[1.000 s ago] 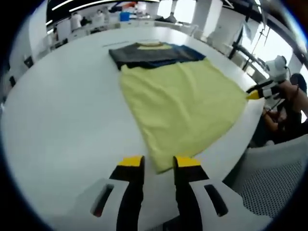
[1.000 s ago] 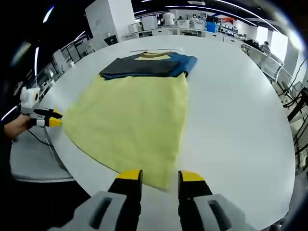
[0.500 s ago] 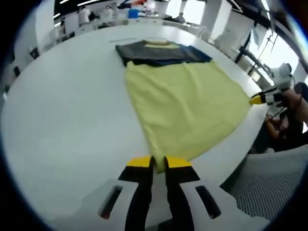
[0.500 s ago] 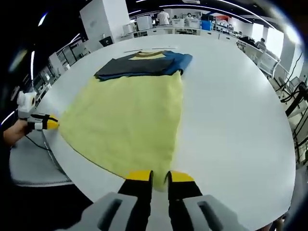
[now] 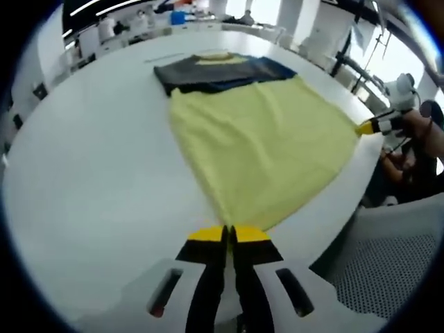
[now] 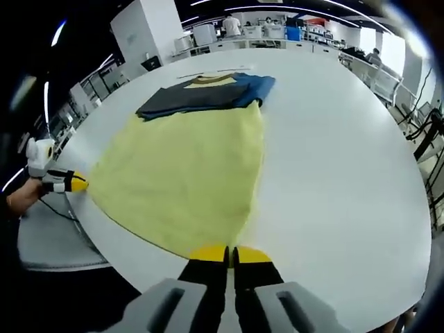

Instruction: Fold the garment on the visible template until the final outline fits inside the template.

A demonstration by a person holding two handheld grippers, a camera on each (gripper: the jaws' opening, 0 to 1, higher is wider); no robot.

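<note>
I hold both grippers low over the table [image 5: 83,180]: left gripper [image 5: 229,234] and right gripper [image 6: 230,254] each pinch a hem corner of the yellow garment [image 6: 187,173].

Hand-held gripper [image 5: 226,234]: black jaws, yellow tips (white slotted body).

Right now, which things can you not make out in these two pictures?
- Template: no outline shows on the white table; the yellow garment may cover it.
- Cloth between the shut jaws: hidden by the left gripper and the right gripper.
- Dark folded garment: details too small.
</note>
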